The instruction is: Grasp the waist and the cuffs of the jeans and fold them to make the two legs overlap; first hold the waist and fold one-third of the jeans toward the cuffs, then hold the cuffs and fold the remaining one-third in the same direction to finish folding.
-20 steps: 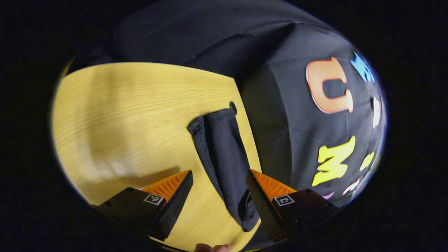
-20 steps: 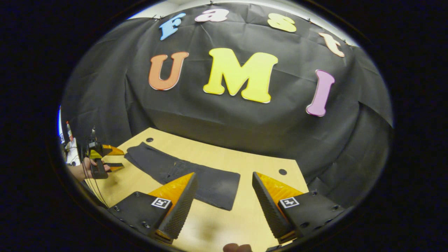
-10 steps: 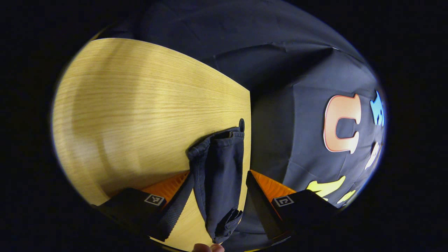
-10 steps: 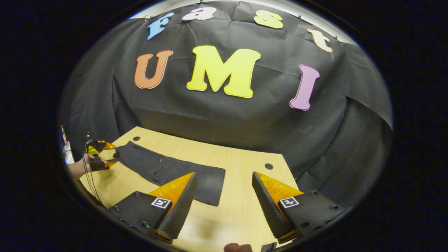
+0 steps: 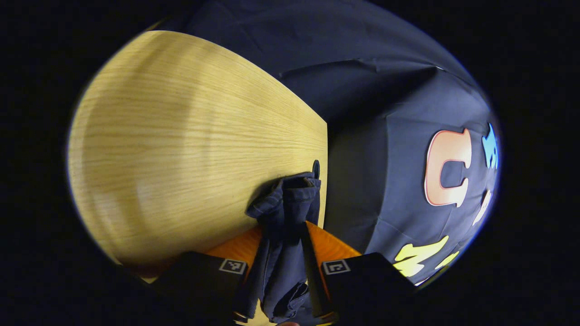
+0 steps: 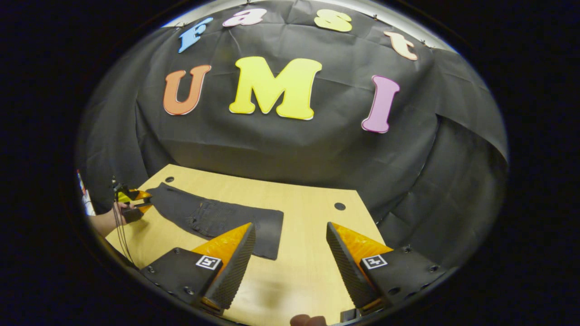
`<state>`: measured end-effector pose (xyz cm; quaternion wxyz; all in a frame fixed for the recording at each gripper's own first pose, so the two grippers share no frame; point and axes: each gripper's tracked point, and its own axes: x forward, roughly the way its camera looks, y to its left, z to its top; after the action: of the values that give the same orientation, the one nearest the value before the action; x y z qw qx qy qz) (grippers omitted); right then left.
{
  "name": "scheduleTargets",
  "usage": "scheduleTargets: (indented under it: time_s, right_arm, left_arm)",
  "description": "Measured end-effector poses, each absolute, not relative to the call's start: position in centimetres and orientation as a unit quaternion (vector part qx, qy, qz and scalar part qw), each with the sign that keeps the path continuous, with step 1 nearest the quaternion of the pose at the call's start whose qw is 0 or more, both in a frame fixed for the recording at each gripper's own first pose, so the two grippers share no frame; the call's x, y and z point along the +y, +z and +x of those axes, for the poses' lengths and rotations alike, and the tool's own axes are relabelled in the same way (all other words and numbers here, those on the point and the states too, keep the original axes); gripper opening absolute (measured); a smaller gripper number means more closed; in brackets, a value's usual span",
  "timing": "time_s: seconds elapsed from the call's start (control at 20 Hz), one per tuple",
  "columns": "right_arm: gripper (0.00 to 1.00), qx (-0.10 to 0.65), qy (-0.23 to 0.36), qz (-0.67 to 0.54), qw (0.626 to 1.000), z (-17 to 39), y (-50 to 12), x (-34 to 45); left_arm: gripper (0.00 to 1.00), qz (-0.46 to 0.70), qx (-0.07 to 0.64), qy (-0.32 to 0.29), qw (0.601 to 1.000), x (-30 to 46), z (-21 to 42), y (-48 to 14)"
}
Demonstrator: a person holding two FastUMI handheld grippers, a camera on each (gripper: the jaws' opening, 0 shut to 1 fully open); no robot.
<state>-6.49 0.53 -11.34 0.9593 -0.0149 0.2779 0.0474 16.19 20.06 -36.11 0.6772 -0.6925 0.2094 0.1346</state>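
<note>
Left claw [image 5: 282, 267] now clamped on jeans [image 5: 285, 217] (apparently cuffs), right claw [image 6: 290, 267] spread

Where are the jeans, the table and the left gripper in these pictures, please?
jeans [image 6: 217, 218], right gripper view, middle of the flat cloth.
table [image 5: 181, 149], left gripper view, bare wooden top.
left gripper [image 5: 284, 242], left gripper view, between its fingertips, closed on the jeans.

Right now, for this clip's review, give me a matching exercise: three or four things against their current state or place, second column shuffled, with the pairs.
Column one:
1. left gripper
2. right gripper
3. jeans
4. table

Column two:
A. open, above bare wood
B. pale wood with small round holes near its far edge
C. shut on bunched dark cloth
D. dark, lying along the far side of the table

Pairs: 1-C, 2-A, 3-D, 4-B
</note>
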Motion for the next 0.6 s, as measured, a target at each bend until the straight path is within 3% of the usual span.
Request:
scheduleTargets:
  time_s: [0.05,0.1,0.15,0.2,0.25,0.6]
  right_arm:
    - [0.94,0.281,0.044,-0.014,0.959,-6.8,-11.5,0.3]
    - [0.94,0.284,0.043,-0.012,0.958,-7.2,-11.7,0.1]
    - [0.94,0.286,0.040,-0.009,0.957,-7.6,-11.7,-0.1]
    - [0.94,0.285,0.037,-0.005,0.958,-7.7,-11.7,-0.3]
    - [0.94,0.282,0.030,-0.002,0.959,-7.8,-11.6,-0.6]
    - [0.96,0.251,0.013,0.038,0.967,-8.4,-11.0,-1.7]
  left_arm:
    - [0.41,-0.685,0.215,0.138,0.682,19.9,16.1,-36.5]
    - [0.37,-0.680,0.219,0.139,0.686,19.7,16.3,-37.0]
    - [0.19,-0.680,0.216,0.137,0.687,19.9,16.5,-36.8]
    - [0.23,-0.678,0.215,0.138,0.690,20.0,16.4,-36.3]
    - [0.12,-0.669,0.216,0.136,0.698,19.9,16.4,-36.0]
    - [0.09,-0.512,0.220,0.102,0.824,17.6,16.4,-28.3]
